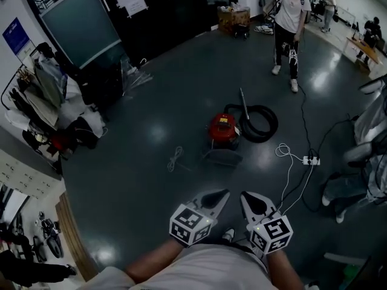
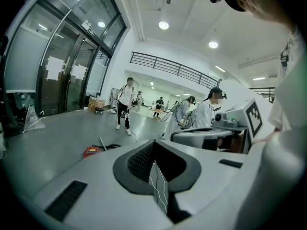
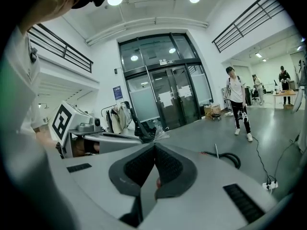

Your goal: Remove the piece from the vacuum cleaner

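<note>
The wearer's pale shirt [image 1: 211,267] lies closest. Just beyond it are the left gripper [image 1: 224,193] and the right gripper [image 1: 247,196], grey two-jaw tools with marker cubes, held side by side and pointing to 12 o'clock. Both pairs of jaws are pressed together with nothing between them. The small red canister vacuum cleaner [image 1: 223,130] stands on the dark glossy floor [image 1: 151,89] at 12 o'clock from the grippers, well apart and out of reach.

Hazards, as judged:
- The approach passes between a loose pale cord [image 1: 175,157] at 11 o'clock and a white power strip [image 1: 311,160] with trailing white leads at 2 o'clock, and either could catch a foot.
- The jaws must part before any grip is possible.
- The canister looks light, so a one-sided pull may drag it rather than free the piece. Bracing it with the other gripper would be prudent.
- A standing person in a white top [image 1: 290,17] at 1 o'clock beyond the machine could enter the working area.

Condition of the item:
- A glossy black hose [image 1: 261,123] is coiled against the canister's 3 o'clock side.
- A slim metal wand [image 1: 243,104] rises from the coil.
- A flat dark grey part [image 1: 222,157] lies at the canister's 6 o'clock side. Whether it is attached cannot be told.
- Which piece is to come off is not evident.
</note>
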### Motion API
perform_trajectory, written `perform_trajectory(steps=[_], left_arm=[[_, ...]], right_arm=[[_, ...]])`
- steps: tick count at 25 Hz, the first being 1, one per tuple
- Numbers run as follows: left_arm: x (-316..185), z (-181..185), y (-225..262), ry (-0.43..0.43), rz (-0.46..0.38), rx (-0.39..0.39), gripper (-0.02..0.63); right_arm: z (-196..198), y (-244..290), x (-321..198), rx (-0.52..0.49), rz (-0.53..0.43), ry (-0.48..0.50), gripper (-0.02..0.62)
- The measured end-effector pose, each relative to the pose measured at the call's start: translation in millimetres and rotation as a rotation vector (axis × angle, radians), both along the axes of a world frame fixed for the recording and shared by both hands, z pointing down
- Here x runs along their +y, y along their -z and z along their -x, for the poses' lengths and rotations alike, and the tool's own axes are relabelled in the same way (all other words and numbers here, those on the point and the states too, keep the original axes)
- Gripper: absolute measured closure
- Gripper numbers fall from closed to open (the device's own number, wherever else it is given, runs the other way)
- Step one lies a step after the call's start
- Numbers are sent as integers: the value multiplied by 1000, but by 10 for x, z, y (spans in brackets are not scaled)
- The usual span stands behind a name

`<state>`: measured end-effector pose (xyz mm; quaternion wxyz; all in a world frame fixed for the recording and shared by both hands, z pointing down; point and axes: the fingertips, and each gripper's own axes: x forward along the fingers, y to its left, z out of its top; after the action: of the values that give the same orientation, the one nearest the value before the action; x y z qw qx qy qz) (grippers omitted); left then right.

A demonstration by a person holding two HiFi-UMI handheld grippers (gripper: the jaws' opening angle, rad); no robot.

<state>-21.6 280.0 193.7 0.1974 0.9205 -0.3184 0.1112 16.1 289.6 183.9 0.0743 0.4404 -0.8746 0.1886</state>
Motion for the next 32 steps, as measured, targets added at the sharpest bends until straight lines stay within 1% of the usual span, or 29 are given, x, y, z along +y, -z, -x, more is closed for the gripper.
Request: perform_trajectory(steps=[6,9,16,19,23,29,32], left_arm=[[-74,-141,-104,33,10,-8,600],[-143,-138,-138,39,20,-15,600],[-607,-171,-235,37,32,-20,600],[-905,-164,-325,21,29,-27,600],[-1374,-134,-524,-13,49,-31,600],[-2368,27,-952,-74,78,-51,600],[-2854,124,-1092,-113,71,-62,600]], right_arm=[[-193,-93,-115,5,-12,23,580],[-204,-113,-199,-2,-7,25,580],[-262,-246,-622,13,16,14,580],[-254,-350,-899,30,25,8,580],[-228,-526,-1358,41,51,-17,580],[-102,-944,-2274,61,110,-56,580],[-24,-1094,-2712,73,132,-75,580]])
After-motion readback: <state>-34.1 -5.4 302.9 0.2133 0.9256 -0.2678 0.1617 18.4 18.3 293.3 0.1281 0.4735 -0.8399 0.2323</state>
